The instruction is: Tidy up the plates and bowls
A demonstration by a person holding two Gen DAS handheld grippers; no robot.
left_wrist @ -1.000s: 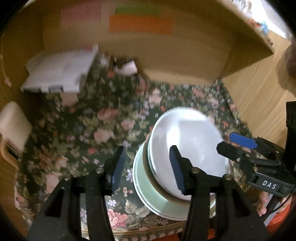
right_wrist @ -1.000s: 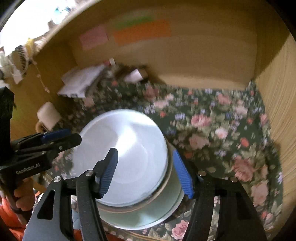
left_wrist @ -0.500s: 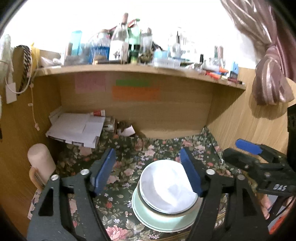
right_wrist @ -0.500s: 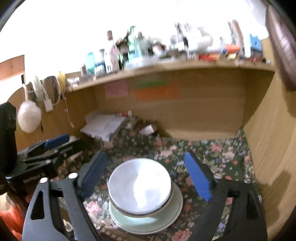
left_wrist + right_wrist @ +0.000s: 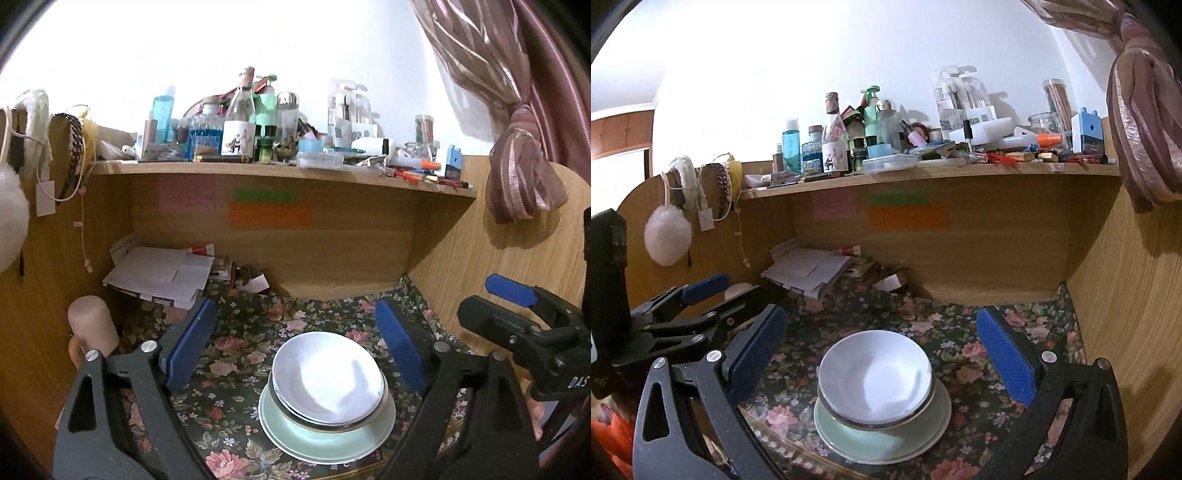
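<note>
Two white bowls (image 5: pixel 327 373) nested on pale-green plate (image 5: pixel 325 439).

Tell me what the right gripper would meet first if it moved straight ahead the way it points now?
Probably the white bowl stacked on the pale green plate. The right gripper points slightly downward, its opening jaws empty, and the stack sits centred ahead between them. Depth is unclear, so it might pass above the bowl toward the floral tablecloth.

Green plate (image 5: pixel 325 439) largely hidden beneath bowls (image 5: pixel 328 380).
</note>
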